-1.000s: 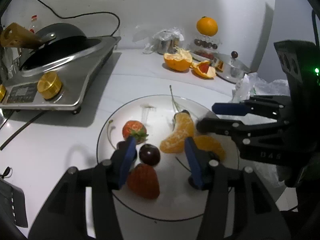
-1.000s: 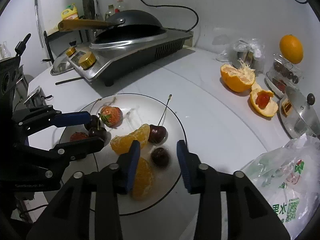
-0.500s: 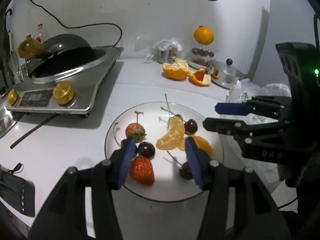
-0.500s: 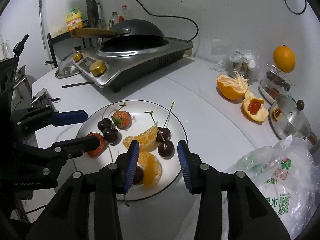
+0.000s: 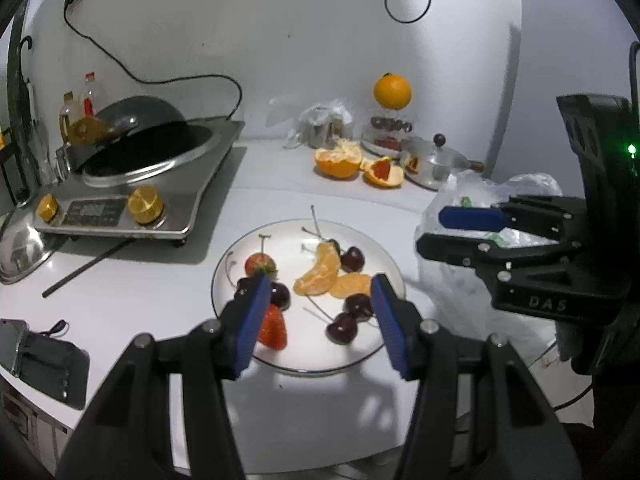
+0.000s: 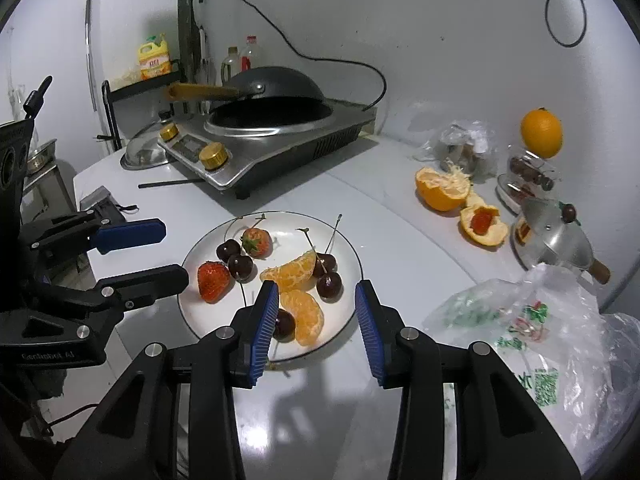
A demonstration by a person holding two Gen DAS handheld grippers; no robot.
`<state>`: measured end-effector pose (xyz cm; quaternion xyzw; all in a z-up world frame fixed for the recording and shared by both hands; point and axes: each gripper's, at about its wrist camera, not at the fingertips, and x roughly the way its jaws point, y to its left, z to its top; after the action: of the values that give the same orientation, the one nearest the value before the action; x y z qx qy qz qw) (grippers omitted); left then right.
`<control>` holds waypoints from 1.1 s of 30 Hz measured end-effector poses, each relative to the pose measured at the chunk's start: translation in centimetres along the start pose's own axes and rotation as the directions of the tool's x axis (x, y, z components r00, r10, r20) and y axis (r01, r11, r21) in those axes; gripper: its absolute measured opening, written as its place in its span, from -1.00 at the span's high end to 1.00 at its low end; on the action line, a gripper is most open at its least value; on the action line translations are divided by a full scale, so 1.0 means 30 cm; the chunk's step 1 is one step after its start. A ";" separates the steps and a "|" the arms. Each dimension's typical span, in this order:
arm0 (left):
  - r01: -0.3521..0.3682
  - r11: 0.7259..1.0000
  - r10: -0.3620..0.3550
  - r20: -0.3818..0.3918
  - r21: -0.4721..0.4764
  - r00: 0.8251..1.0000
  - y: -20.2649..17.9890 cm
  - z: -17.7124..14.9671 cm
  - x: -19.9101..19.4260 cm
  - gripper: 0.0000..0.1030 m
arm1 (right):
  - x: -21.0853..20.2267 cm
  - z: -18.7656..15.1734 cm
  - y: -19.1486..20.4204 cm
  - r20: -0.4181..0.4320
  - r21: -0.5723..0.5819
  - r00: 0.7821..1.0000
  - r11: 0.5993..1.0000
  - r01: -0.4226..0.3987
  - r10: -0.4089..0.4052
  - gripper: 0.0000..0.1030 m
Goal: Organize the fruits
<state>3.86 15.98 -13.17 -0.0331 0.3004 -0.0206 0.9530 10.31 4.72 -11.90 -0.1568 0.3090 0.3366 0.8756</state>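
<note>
A white plate holds two strawberries, two orange segments and several dark cherries with stems. My left gripper hovers open over the plate's near side, nothing between its blue pads. It also shows at the left of the right wrist view, as the left gripper. My right gripper hangs open above the plate's near right rim, empty. In the left wrist view the right gripper is just right of the plate.
An induction cooker with a black wok stands at the back left. Orange peels, a whole orange and a metal lid sit at the back right. A plastic bag lies right of the plate, a black case at the counter's left edge.
Both grippers have lifted and drawn back from the plate, so the whole plate and more of the counter now show. Their openings look unchanged. The fruit has not moved.
</note>
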 end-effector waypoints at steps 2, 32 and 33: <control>0.002 1.000 -0.002 0.009 0.003 1.000 -0.012 0.002 -0.020 -0.05 | -0.026 -0.008 0.000 0.010 0.001 1.000 1.000 0.004 -0.004 0.19; -0.008 1.000 0.009 0.187 -0.008 0.982 -0.322 0.036 -0.352 -0.79 | -0.563 -0.145 -0.062 0.251 0.111 0.958 0.988 0.112 -0.137 -0.04; -0.006 1.000 0.008 0.194 -0.010 0.981 -0.331 0.041 -0.365 -0.79 | -0.579 -0.150 -0.062 0.258 0.111 0.955 0.987 0.119 -0.144 -0.04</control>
<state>-4.59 6.80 -5.17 -0.0384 0.2062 -0.0123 0.9777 -0.48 -7.35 -3.95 -0.0892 0.1935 0.2805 0.9359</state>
